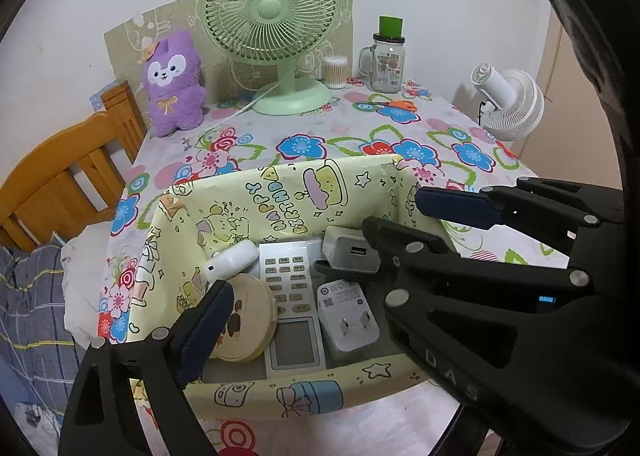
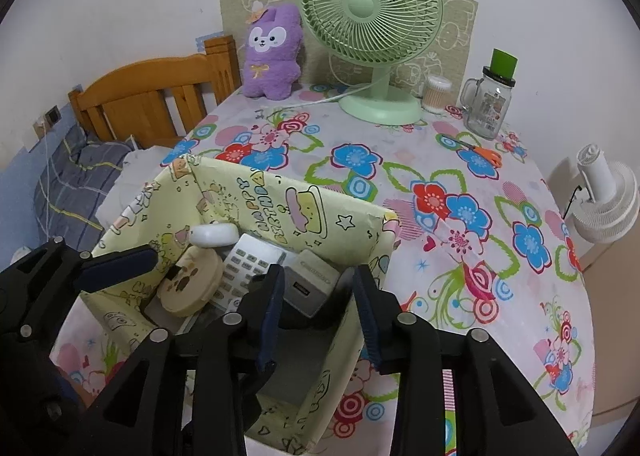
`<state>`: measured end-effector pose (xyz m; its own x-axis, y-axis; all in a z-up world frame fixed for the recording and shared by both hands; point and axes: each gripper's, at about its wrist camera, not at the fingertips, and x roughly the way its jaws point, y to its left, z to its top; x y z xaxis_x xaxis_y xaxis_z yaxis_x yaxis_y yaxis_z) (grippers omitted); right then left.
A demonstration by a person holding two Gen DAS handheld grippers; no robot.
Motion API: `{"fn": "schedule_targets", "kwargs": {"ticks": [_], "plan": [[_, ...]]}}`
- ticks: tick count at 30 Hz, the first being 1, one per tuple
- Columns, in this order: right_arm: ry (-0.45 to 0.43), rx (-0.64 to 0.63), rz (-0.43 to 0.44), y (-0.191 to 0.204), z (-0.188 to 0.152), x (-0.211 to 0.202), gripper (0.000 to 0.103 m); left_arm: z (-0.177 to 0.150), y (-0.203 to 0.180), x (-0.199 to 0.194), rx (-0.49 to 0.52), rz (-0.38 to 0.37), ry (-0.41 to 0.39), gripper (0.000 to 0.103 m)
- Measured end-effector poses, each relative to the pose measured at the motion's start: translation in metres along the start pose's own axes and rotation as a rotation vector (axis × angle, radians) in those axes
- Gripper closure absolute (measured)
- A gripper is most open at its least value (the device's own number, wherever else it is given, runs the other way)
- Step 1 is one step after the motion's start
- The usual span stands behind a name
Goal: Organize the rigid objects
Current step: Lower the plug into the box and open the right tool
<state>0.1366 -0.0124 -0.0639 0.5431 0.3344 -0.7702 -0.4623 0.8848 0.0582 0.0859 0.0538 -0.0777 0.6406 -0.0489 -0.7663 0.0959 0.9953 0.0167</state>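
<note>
A yellow cartoon-print box [image 1: 280, 191] [image 2: 320, 211] stands on the flowered table. Inside lie a white remote [image 1: 286, 276] [image 2: 248, 260], a round cream tin [image 1: 244, 320] [image 2: 192, 284], a white pronged charger [image 1: 348, 312], a grey-white USB charger [image 1: 348, 252] [image 2: 312, 280] and a small white case [image 1: 232, 260] [image 2: 212, 236]. My left gripper [image 1: 306, 296] hangs wide open over the tin and remote. My right gripper [image 2: 318, 296] [image 1: 396, 213] reaches into the box's right end, its jaws slightly apart. A dark object [image 2: 312, 320] lies low between them, partly hidden.
At the back stand a green fan [image 1: 276, 39], a purple plush [image 1: 174, 83], a cotton-swab tub [image 1: 335, 71] and a glass jar [image 1: 386, 59]. Orange scissors [image 1: 396, 105] lie nearby. A white fan [image 1: 508, 103] is off the right edge, a wooden bed frame [image 1: 68, 175] off the left.
</note>
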Motion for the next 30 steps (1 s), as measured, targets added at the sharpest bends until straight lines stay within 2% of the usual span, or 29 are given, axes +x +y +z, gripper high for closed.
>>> {"fn": "schedule_targets", "kwargs": {"ticks": [1, 2, 4, 19, 25, 30], "plan": [[-0.004, 0.004, 0.006, 0.000, -0.001, -0.002, 0.057, 0.000, -0.001, -0.001, -0.002, 0.001, -0.002, 0.009], [-0.007, 0.009, 0.003, 0.000, -0.001, -0.005, 0.047, 0.000, -0.002, -0.002, -0.004, 0.001, -0.002, 0.009], [-0.012, 0.016, -0.041, -0.001, -0.003, -0.009, 0.034, -0.001, -0.004, -0.003, -0.002, -0.001, -0.004, 0.009], [-0.041, 0.071, -0.091, -0.032, -0.022, -0.040, 0.030, -0.001, -0.042, -0.018, 0.018, -0.003, -0.051, 0.007], [-0.051, 0.107, -0.114, -0.047, -0.031, -0.054, 0.022, 0.001, -0.061, -0.024, 0.036, 0.000, -0.065, 0.004], [-0.062, 0.136, -0.133, -0.063, -0.037, -0.064, 0.019, 0.003, -0.071, -0.024, 0.032, -0.002, -0.065, 0.003]]}}
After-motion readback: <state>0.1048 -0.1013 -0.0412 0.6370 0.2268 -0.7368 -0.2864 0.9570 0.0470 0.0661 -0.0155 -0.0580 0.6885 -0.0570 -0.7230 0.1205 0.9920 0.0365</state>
